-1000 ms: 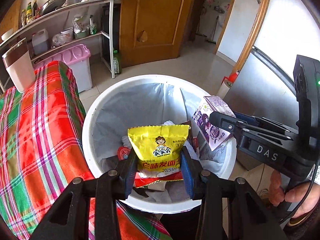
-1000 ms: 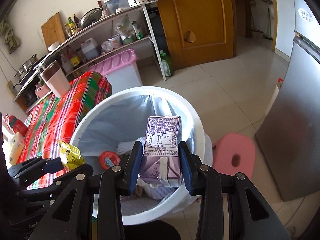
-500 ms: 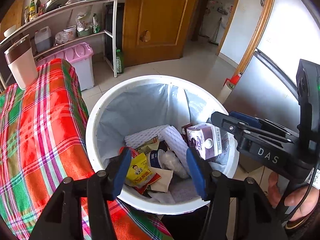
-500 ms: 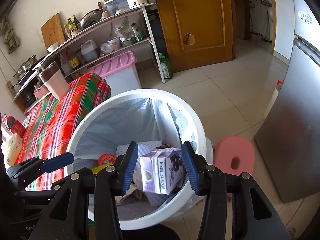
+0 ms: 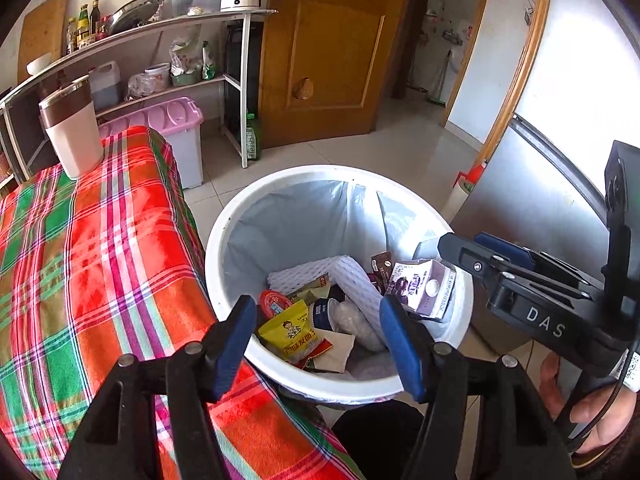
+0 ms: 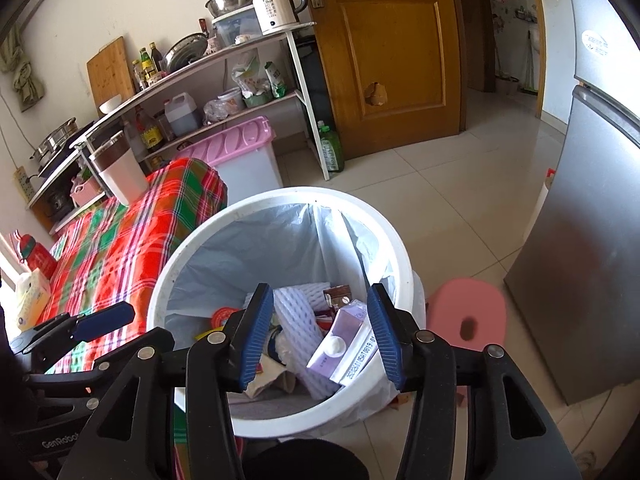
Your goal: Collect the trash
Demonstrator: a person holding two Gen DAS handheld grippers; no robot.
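Left gripper [image 5: 318,336]: fingers apart, have just been opening; nothing between them; held above the near rim of the bin.
Right gripper [image 6: 320,334]: fingers apart, have just been opening; nothing clamped; held over the bin's right side.
Trash bin [image 5: 240,216]: white, round, lined with a pale grey bag; stands on the tiled floor just beside the table.
Yellow snack packet [image 5: 294,334]: lies inside the bin, near-left, on other wrappers.
Purple milk carton [image 6: 342,340]: lies inside the bin on its side, against the right wall, cap showing.
White foam netting [image 5: 348,276]: in the bin, between packet and carton.
Table [image 5: 92,248]: covered by a red and green plaid cloth; a white tumbler [image 5: 74,128] with a brown band stands upright at its far end.
Pink stool [image 6: 466,314]: on the floor, right of the bin.
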